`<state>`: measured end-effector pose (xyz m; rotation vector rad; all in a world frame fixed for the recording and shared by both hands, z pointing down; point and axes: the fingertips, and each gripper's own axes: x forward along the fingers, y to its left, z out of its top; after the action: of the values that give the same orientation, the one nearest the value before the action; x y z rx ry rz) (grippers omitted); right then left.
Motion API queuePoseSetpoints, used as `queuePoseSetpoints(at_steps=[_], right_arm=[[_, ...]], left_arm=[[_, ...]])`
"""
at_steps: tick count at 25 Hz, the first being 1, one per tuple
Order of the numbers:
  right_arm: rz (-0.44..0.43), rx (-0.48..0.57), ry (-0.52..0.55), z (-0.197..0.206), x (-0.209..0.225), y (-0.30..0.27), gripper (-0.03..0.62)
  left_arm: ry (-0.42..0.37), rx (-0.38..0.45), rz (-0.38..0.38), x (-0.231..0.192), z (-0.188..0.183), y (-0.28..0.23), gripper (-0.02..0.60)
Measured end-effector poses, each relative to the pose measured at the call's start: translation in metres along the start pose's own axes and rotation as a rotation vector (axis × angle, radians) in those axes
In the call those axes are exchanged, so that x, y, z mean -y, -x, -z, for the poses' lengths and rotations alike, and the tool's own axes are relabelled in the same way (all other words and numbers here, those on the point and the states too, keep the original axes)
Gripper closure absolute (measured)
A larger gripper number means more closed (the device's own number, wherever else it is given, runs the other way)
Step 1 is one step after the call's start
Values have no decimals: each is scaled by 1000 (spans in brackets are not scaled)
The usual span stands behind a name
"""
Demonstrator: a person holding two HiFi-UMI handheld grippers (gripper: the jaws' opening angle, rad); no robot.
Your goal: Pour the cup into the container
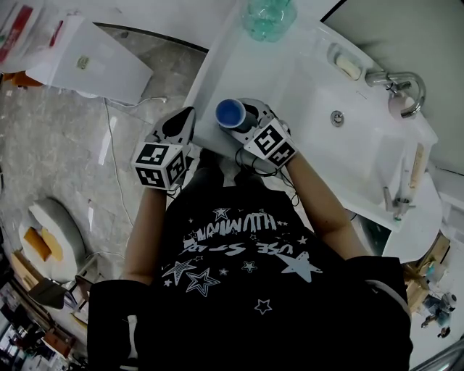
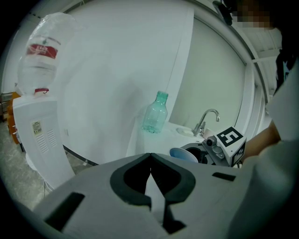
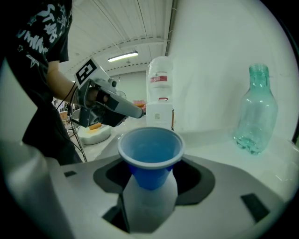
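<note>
While the right gripper (image 1: 250, 117) has the blue cup (image 3: 150, 154) pinched between its fingers (image 3: 219, 186), the left gripper (image 2: 150, 156) is doing nothing: its fingers (image 2: 93, 196) are closed tip to tip with nothing between them. The cup is upright, open end up, right at the near edge of the white table (image 1: 239, 65), toward its left corner. I can't tell if it's resting on the table or lifted a bit, and I can't tell if there's anything in it either. The left gripper hangs just off the table's left edge, beside the cup but not touching it. The clear green bottle (image 1: 268, 16) stands upright at the far edge of the table, well apart from the cup. A sink with a tap (image 1: 399, 83) takes up the right side.
</note>
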<state>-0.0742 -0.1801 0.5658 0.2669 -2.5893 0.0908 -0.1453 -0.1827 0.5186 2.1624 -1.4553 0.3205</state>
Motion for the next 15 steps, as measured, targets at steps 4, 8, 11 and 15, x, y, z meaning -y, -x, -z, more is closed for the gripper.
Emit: queuePoseSetpoints(at_steps=[4,8,11,15], right_arm=[[-1,-6,-10,0,0,-1,315],[-13,-9,-14,1,-1,0,290],[-26,-10,-15,2,-3,4,265],[-40,-16,0,7,-7,15,241]], left_arm=[[-7,2,-9,1,-3,1,571],[-18,18,-23,5,-10,2,571],[-23,28,-37,10,-13,4,569],[-25,39,-65,17,-13,11,571]])
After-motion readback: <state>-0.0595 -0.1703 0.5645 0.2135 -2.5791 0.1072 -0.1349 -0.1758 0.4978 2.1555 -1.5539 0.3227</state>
